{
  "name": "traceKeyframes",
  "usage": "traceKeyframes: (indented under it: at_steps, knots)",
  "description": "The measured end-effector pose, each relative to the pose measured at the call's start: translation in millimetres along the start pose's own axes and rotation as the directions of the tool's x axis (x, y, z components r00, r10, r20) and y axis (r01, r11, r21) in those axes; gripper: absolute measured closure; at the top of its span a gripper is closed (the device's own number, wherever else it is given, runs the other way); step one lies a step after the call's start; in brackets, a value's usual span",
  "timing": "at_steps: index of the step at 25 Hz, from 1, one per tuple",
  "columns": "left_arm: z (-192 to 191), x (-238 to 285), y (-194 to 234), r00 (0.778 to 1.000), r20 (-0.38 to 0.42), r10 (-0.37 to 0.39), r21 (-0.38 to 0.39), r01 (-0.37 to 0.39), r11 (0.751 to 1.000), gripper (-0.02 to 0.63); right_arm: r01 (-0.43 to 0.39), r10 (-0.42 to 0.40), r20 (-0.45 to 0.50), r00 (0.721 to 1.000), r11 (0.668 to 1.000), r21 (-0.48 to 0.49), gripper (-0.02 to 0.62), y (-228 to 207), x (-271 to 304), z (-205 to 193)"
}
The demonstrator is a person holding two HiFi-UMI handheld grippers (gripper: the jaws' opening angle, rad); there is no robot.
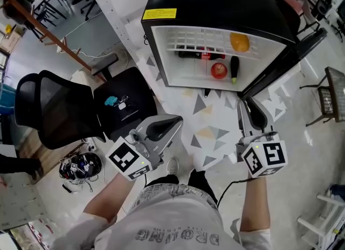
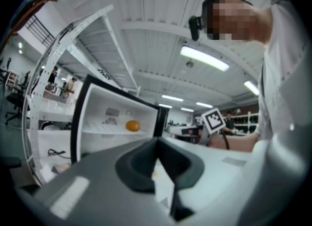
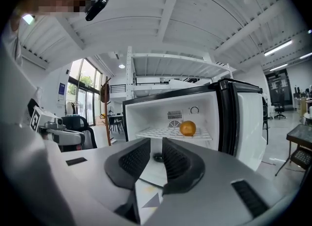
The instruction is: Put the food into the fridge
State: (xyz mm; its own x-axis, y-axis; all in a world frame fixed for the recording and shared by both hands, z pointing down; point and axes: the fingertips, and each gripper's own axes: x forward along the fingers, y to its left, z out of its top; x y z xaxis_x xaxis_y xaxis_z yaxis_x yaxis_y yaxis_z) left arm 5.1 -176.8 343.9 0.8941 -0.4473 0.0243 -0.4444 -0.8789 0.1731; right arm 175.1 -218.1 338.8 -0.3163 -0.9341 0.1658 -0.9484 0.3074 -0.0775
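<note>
your left hand-held gripper (image 1: 173,120) is clenched, jaws together on nothing, above the floor (image 1: 213,136). your right hand-held gripper (image 1: 243,104) is released, jaws a narrow gap apart with nothing between, pointing at the open fridge (image 1: 215,1). inside, a red fruit (image 1: 219,70) lies beside a cucumber (image 1: 234,69), with a bottle (image 1: 200,55) behind them. the orange (image 1: 239,42) sits on the wire shelf.

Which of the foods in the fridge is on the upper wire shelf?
The orange, alone on the white rack; the red fruit, the dark green vegetable and the bottle lie below it.
</note>
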Motion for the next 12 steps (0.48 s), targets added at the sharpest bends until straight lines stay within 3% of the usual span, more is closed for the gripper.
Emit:
traceKeyframes:
  at_steps: [12]
  knots:
    - [6.1, -7.2, -1.3, 1.0, 0.018, -0.007, 0.005, 0.007, 1.0, 0.598, -0.018, 0.019, -0.011, 1.0, 0.999, 0.029, 0.567, 21.3, -20.1, -13.5]
